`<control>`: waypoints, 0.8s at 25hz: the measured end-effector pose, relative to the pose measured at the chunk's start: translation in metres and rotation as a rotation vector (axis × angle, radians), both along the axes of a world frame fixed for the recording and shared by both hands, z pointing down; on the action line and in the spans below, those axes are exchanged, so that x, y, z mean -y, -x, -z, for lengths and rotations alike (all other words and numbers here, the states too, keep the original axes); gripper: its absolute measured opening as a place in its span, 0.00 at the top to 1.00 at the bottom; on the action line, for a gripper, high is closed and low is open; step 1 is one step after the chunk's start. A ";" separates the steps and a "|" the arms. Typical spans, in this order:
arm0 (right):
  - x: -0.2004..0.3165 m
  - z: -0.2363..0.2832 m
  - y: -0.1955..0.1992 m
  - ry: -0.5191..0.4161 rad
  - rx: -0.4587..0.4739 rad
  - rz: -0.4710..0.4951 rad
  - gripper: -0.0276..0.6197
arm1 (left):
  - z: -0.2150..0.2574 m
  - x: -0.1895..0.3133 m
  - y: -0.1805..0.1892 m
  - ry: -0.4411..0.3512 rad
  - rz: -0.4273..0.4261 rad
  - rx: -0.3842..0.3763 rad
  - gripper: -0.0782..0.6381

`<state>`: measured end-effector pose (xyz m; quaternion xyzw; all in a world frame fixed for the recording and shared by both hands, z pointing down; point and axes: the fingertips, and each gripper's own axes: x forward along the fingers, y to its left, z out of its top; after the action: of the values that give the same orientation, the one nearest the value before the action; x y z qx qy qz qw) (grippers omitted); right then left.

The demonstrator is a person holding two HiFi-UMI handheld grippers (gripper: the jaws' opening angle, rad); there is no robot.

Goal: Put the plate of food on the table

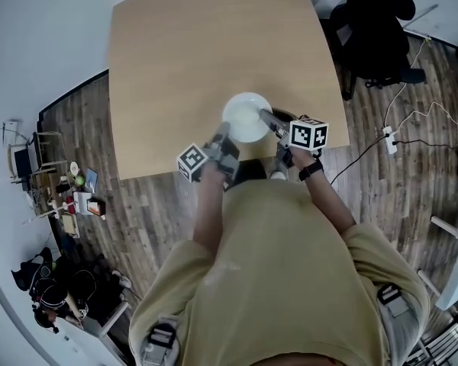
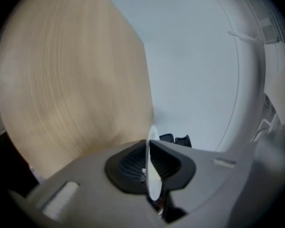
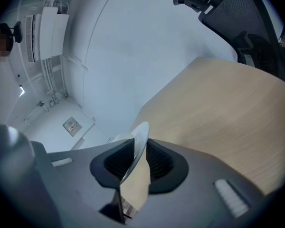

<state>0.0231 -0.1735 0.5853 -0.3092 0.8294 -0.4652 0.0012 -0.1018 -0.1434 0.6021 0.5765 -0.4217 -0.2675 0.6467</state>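
Fingers (image 2: pixel 129 167) on your left gripper (image 1: pixel 223 137) are nearly closed, clamping the thin rim of the white plate (image 1: pixel 246 117) edge-on between the ribbed pads. Your right gripper (image 1: pixel 267 117) stands wider, its fingers (image 3: pixel 159 161) pressing on the opposite rim, which sits tilted between them. You hold the plate over the near edge of the wooden table (image 1: pixel 206 44); contact with the tabletop cannot be determined.
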 end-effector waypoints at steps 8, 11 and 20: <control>0.060 -0.018 0.008 0.044 -0.046 -0.021 0.83 | -0.015 0.061 0.006 0.024 -0.081 0.102 0.87; 0.079 -0.027 0.014 0.069 -0.053 -0.030 0.83 | -0.022 0.080 0.010 0.038 -0.116 0.140 0.87; 0.137 -0.052 0.032 0.108 -0.085 -0.041 0.82 | -0.045 0.138 0.026 0.077 -0.181 0.213 0.86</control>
<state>-0.0091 -0.3106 0.6373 -0.3452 0.7960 -0.4955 -0.0414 -0.1280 -0.2818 0.6469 0.6122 -0.4441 -0.1291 0.6414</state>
